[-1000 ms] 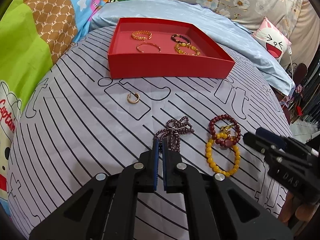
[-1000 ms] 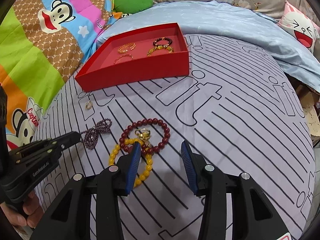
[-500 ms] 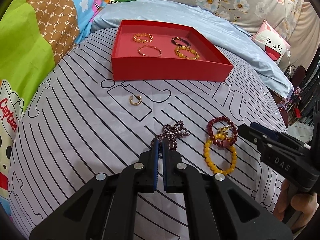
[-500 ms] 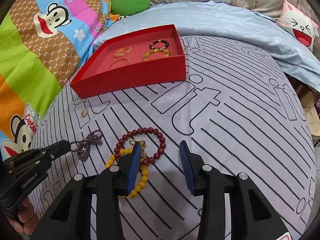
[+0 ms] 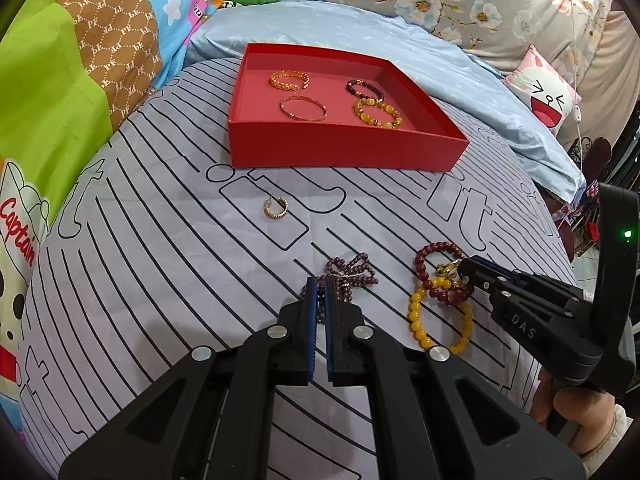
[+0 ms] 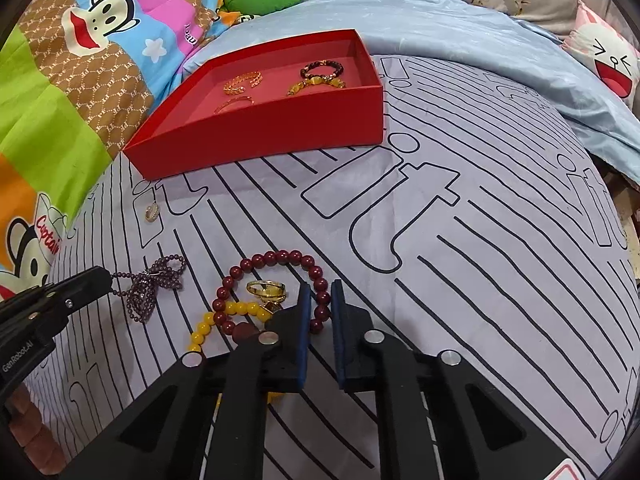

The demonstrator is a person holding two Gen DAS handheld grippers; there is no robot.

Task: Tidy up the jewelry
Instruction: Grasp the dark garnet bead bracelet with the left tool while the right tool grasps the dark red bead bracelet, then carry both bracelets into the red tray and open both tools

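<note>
A: Two hand-held grippers engaged. Left hand-held gripper: jaws pinched on purple chain, on bed. Right hand-held gripper: jaws just closing, nipping red bracelet, overlapping yellow bracelet.

B: Advised: lift slow, straight up; shake clear of yellow beads and gold charm. Then red box, beyond; earring pending.

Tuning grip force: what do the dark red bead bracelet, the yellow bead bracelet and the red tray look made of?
Dark red round-bead bracelet: glossy, with highlights; polished stone, glass or lacquered wood, can't tell which.
Yellow round-bead bracelet: smooth, waxy, opaque; resin or amber-like.
Shallow red tray: matte, sharp folded corners, thin walls; likely paper-covered cardboard.
</note>
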